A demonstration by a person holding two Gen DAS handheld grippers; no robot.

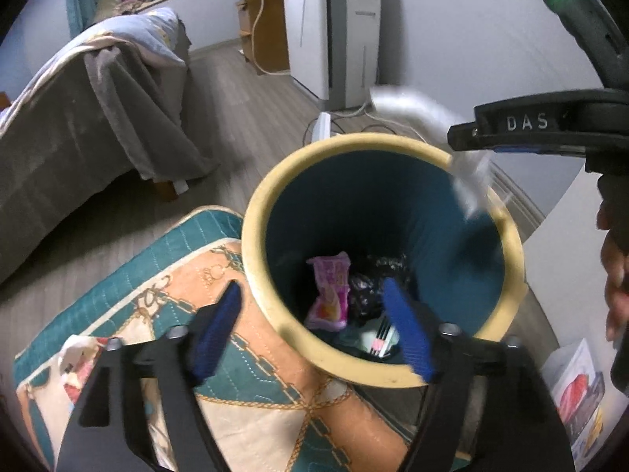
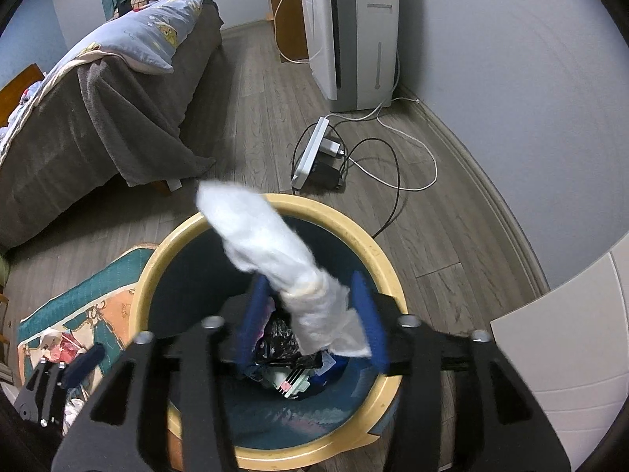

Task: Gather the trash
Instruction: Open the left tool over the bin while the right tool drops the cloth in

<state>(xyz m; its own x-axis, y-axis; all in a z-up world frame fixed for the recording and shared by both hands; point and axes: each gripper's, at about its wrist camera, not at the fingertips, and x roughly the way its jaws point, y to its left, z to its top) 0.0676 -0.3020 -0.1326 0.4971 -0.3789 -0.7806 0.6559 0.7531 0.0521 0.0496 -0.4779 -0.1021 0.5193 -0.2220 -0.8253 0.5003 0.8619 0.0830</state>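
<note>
Bin [image 2: 346,232] already has wrappers, my right gripper [image 2: 314,318] spread around a loose white tissue [image 2: 271,247] over it, left gripper [image 1: 314,330] wide and empty, more litter on the mat [image 2: 59,344] at 9 o'clock.

A: Tissue [image 1: 468,181] motion-blurred in left view, edges unreadable.
B: Bin [image 2: 196,232] bottom trash partly hidden behind right fingers [image 2: 369,314]; items too dark to name.
A: Bed [image 1: 59,126] cut off at left edge.

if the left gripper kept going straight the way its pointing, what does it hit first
Probably the trash inside the bin: the left gripper points into its mouth, open, toward the pink wrapper. Its left finger may catch the rim first; depth is unclear.
</note>
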